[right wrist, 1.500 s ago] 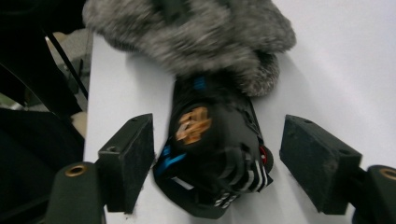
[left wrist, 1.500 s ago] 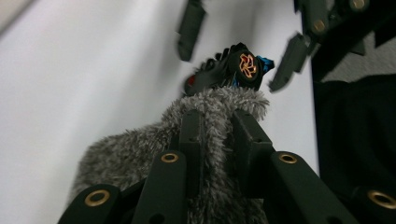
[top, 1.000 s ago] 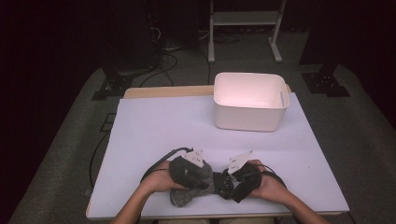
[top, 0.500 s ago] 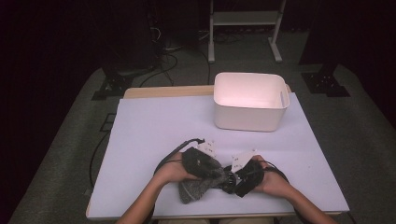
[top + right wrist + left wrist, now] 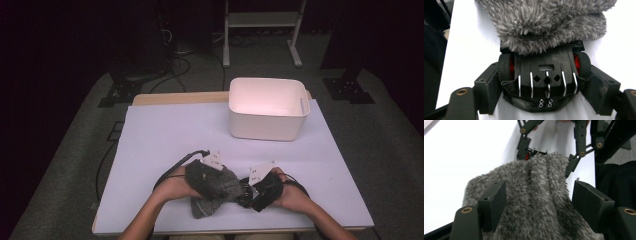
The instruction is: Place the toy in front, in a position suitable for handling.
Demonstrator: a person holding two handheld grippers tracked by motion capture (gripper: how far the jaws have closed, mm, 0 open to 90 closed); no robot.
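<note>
- Gripping the toy car [image 5: 545,82] by its wheels, the right gripper [image 5: 546,92] could slip.
- Left gripper [image 5: 537,207], jaws just opened around the grey sock [image 5: 534,195], may let it slide off.

A recording lab or studio, it seems: a white-topped counter [image 5: 165,150] stands on grey carpet [image 5: 70,165] amid black drapes, cables [image 5: 175,50] trail over the floor behind it, and a metal stand [image 5: 262,25] and dark tripod feet [image 5: 350,90], dimly lit, ring it.
</note>
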